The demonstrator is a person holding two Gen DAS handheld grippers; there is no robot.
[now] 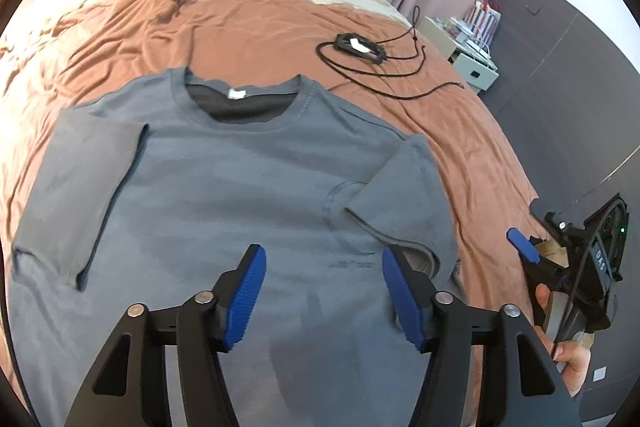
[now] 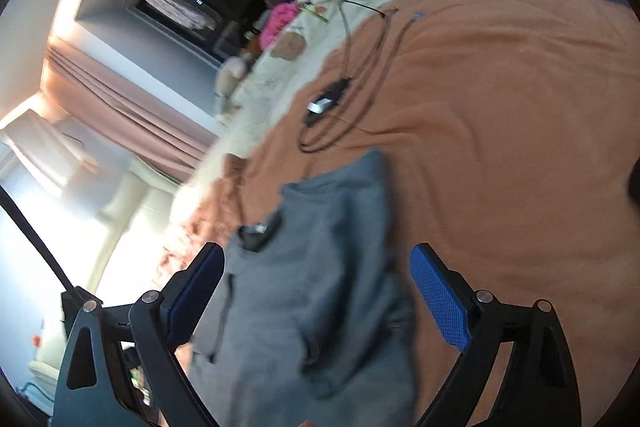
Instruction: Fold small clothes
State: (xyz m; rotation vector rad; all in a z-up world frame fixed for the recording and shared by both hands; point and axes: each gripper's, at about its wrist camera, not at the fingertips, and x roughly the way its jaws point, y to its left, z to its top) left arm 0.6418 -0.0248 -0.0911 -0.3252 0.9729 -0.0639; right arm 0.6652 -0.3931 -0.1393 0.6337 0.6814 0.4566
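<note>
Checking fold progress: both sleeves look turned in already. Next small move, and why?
Probably lower the left gripper to pinch the hem of the grey T-shirt, ready to fold it up toward the collar. Both sleeves already lie folded inward on the body, both grippers are open and hold nothing, and the shirt lies flat on the orange blanket.

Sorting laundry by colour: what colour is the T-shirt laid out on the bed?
Plain blue-grey T-shirt, darker inside the neck; clearest in the left wrist view.
</note>
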